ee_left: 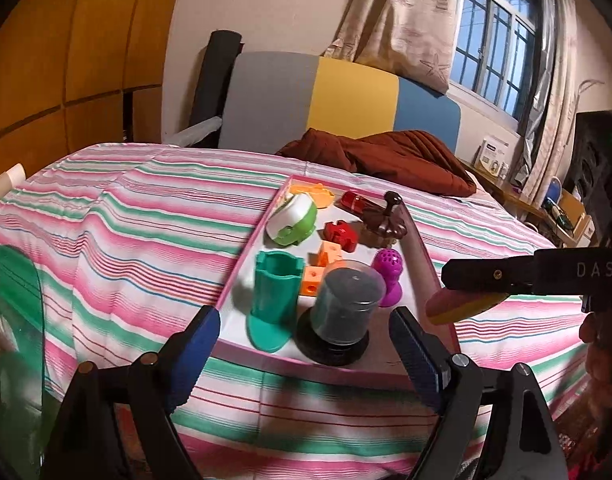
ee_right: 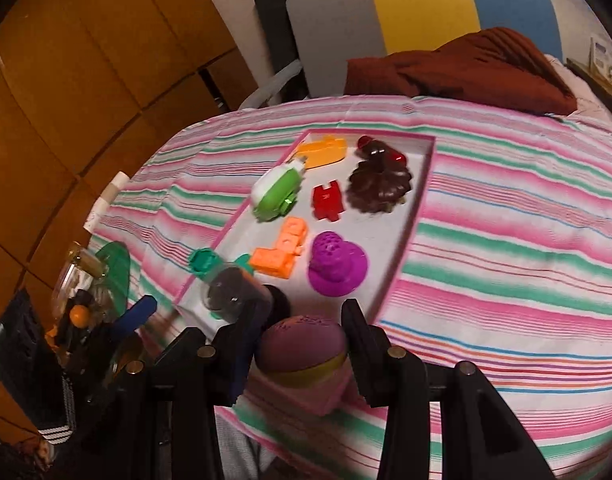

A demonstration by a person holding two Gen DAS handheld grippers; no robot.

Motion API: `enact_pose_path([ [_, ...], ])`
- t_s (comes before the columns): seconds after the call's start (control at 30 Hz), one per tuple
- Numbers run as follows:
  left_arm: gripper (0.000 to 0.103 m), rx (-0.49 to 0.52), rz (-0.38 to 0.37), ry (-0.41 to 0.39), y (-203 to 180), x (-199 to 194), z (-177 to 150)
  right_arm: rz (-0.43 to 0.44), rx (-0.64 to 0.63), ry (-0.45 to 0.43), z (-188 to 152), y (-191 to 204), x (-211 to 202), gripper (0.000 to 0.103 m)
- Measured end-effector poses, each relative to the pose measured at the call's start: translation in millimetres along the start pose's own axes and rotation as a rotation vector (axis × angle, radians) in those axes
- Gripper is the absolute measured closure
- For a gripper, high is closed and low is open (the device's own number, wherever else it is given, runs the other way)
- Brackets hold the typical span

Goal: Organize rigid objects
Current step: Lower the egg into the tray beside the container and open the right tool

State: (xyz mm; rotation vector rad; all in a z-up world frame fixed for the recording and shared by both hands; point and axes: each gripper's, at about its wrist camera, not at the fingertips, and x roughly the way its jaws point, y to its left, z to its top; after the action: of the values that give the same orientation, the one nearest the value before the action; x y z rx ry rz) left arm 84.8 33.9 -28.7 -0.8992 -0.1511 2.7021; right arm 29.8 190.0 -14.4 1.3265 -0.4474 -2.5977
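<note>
A pink-rimmed white tray [ee_left: 241, 256] [ee_right: 422, 200] lies on the striped bedspread and holds several toys. Among them are a teal cup [ee_left: 273, 300], a clear dome on a black base [ee_left: 342, 312], a magenta perforated piece [ee_right: 336, 264], orange blocks [ee_right: 281, 252] and a brown ridged piece [ee_right: 380, 188]. My left gripper [ee_left: 306, 356] stands open just short of the tray's near edge, with nothing between its blue pads. My right gripper [ee_right: 301, 344] is shut on a purple, yellow and pink toy [ee_right: 301, 356] [ee_left: 462, 304], beside the tray's near right corner.
A brown blanket [ee_left: 398, 156] lies behind the tray against a grey, yellow and blue headboard [ee_left: 346, 96]. A green-edged glass piece [ee_left: 13, 320] with clutter stands at the left edge of the bed. Wooden panels [ee_right: 85, 80] rise on the left.
</note>
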Motion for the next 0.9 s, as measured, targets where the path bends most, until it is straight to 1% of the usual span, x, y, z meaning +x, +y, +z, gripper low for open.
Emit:
enact_pose_path([
  [0.13,0.016,-0.029,0.007,-0.001,10.6,-0.5,-1.4,0.022,0.001,0.026,2.1,7.2,7.5,0.061],
  [0.27,0.016,-0.051,0.016,-0.003,20.2,-0.7,-1.6,0.022,0.007,0.078,0.4,10.3,19.3,0.061],
  [0.43,0.016,-0.077,0.022,-0.007,29.3,-1.9,-2.4,-0.006,-0.003,0.154,-1.7,11.4,33.6,0.061],
  [0.57,0.016,-0.092,0.025,-0.007,33.7,-2.9,-3.8,-0.030,-0.006,0.183,-1.4,9.8,41.4,0.061],
  [0.6,0.016,-0.095,0.025,-0.008,34.4,-3.2,-4.0,-0.038,-0.013,0.208,-1.1,9.7,45.2,0.061],
  [0.63,0.016,-0.096,0.025,-0.007,34.7,-3.3,-4.0,-0.053,-0.021,0.236,-0.7,9.6,49.2,0.061],
  [0.7,0.016,-0.097,0.024,-0.008,35.0,-3.6,-4.0,-0.091,-0.014,0.258,1.4,6.3,53.6,0.061],
  [0.77,0.016,-0.096,0.023,-0.009,34.5,-3.8,-4.1,-0.085,0.022,0.237,5.4,1.1,52.4,0.061],
  [0.83,0.016,-0.093,0.022,-0.005,34.0,-3.3,-4.1,-0.070,0.056,0.196,11.0,-3.3,46.8,0.060],
  [0.9,0.016,-0.091,0.021,-0.004,34.0,-3.7,-4.6,-0.075,0.070,0.148,16.6,-5.1,37.8,0.060],
])
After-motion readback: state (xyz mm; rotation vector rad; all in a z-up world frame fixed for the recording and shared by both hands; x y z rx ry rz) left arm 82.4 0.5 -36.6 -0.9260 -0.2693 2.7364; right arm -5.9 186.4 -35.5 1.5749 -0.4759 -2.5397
